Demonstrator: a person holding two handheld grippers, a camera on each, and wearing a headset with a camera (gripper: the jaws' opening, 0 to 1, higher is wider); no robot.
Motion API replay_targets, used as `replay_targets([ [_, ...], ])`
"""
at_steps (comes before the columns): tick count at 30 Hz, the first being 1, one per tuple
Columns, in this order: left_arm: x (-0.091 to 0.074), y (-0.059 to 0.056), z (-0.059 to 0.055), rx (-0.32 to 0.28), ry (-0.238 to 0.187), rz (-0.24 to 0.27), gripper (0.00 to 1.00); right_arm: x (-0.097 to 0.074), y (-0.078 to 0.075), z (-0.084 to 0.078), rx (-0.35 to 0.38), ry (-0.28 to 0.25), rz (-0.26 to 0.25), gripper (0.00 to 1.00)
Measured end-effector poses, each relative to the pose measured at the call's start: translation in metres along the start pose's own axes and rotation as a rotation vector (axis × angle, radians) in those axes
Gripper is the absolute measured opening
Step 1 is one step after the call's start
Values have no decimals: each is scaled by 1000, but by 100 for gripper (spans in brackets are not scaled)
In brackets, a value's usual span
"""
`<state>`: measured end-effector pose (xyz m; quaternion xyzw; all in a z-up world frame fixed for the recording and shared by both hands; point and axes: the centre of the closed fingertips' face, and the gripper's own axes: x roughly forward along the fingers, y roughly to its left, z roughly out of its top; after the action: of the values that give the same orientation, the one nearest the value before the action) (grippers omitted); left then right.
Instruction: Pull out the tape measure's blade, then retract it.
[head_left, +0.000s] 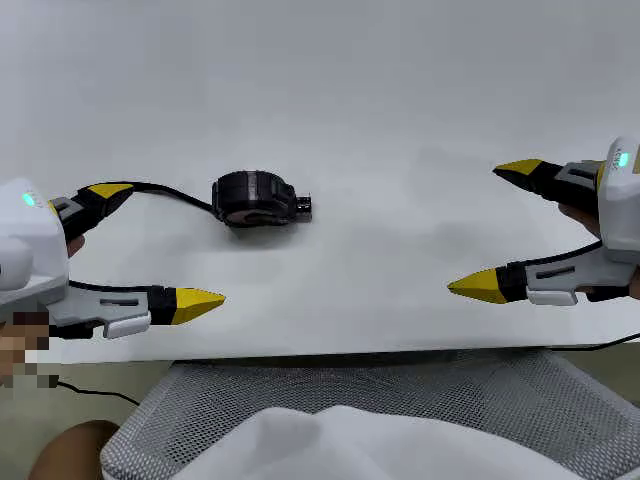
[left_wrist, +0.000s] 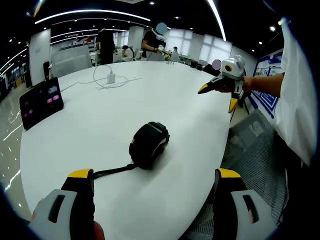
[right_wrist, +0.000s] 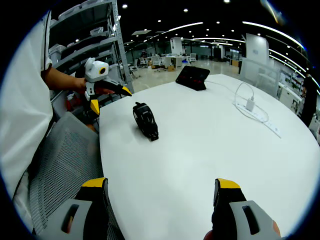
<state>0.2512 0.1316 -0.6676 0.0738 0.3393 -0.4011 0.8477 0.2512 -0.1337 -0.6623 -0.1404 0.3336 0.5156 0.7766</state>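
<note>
White table (head_left: 400, 80) w/ tape measure (head_left: 255, 198), open-plan office (right_wrist: 165, 50).

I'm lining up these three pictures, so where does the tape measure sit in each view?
Head view: tape measure left of centre, on the white table.
Left gripper view: tape measure near the middle, slightly low.
Right gripper view: tape measure left of centre, mid height.
Shared landmark: the grey mesh chair at the table's near edge.

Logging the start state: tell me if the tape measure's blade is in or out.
In. Just the hook tip shows at the mouth of the tape measure; no blade lies along the table.
</note>
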Motion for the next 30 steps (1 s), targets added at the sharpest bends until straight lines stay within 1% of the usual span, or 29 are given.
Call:
replay_targets([
  [1,0,0,0,0,2,1,99,0,0,1,-2,-3,-1,87],
  [2,0,2,1,13,-2,7,99,0,0,1,-3,-6,-3,87],
  [4,-1,1,1,4,-3,5,99,0,-1,2,0,-8,-3,86],
  [7,-1,2,1,11,-2,7,99,0,-3,2,-7,-11,-14,87],
  [15,-1,5,2,9,-5,16,99,0,-3,0,-9,-3,-9,85],
  [25,0,5,1,15,0,7,98,1,-6,0,-5,-6,-7,83],
  [30,3,5,4,47,10,-7,97,6,-7,3,-16,-6,2,83],
])
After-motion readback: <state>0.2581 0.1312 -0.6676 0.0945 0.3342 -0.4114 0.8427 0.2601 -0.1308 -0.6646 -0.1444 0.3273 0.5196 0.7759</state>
